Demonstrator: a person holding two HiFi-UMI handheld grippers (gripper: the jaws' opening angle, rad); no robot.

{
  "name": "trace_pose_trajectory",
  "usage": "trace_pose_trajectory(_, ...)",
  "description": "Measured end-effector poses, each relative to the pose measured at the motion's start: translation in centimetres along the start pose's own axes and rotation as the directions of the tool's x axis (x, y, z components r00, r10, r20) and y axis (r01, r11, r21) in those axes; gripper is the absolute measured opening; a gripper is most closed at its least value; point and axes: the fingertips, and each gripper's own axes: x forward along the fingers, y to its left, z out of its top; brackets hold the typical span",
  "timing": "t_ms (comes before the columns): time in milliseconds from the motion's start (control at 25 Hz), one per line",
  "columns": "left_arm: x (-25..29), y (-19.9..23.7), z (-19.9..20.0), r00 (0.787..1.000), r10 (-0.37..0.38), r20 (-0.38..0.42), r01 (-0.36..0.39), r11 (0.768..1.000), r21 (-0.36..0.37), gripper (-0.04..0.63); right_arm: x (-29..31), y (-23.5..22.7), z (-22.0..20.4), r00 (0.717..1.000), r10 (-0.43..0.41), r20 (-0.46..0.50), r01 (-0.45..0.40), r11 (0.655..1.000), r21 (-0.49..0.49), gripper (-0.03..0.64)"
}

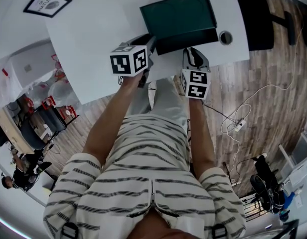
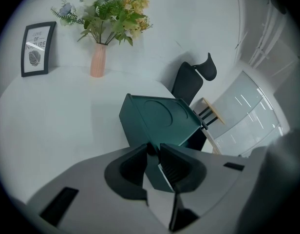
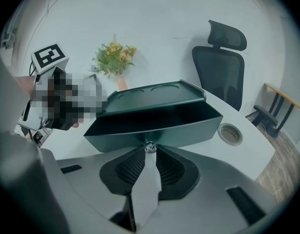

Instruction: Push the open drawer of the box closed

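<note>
The box [image 1: 178,15] is dark green and stands on the white table [image 1: 93,34], toward the far edge. Its drawer [image 1: 186,40] is pulled out on the side facing the person. In the right gripper view, the drawer front [image 3: 155,126] spans the frame under the box top, and a small metal knob [image 3: 150,146] sits at its lower centre. The right gripper [image 3: 150,153] faces the drawer front squarely. Its jaws are drawn in until the tips converge on the knob, which sits between them. The grip appears to be closed on the knob, though the contact area is small in the frame. The left gripper [image 2: 154,153] is at the box's left near corner [image 2: 140,130]. Its jaws stand a narrow gap apart with nothing clamped, and only the box wall shows beyond the gap. Whether the tips touch the box cannot be told. A round insert [image 3: 230,134] is set in the table just right of the drawer. A pink vase [image 2: 97,61] of flowers and a framed picture [image 2: 37,48] stand at the far left of the table, well apart from the box. A black office chair [image 3: 225,67] stands beyond the table.
</note>
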Motion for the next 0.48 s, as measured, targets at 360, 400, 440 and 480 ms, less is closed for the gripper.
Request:
trace_pose_trajectory(360,0.0,0.0,0.1,1.0,-0.008,-0.002,0.008,1.0,-0.008,0.086,1.0,0.1,1.2,1.0,0.006,0.003,-0.006,1.0,-0.009,0.081)
trace_pose_trajectory(400,0.1,0.0,0.0,1.0,-0.01,-0.004,0.01,1.0,-0.01,0.087,1.1,0.1,1.2,1.0,0.006,0.003,-0.006,1.0,-0.008,0.081)
trace_pose_trajectory(440,0.1,0.0,-0.1,1.0,-0.013,-0.005,0.013,1.0,-0.013,0.086,1.2,0.1,1.3,1.0,0.007,0.004,-0.007,1.0,-0.009,0.081)
trace_pose_trajectory(480,0.1,0.0,0.0,1.0,-0.014,-0.005,0.014,1.0,-0.014,0.087,1.3,0.0,1.4,1.0,0.008,0.006,-0.008,1.0,-0.01,0.081)
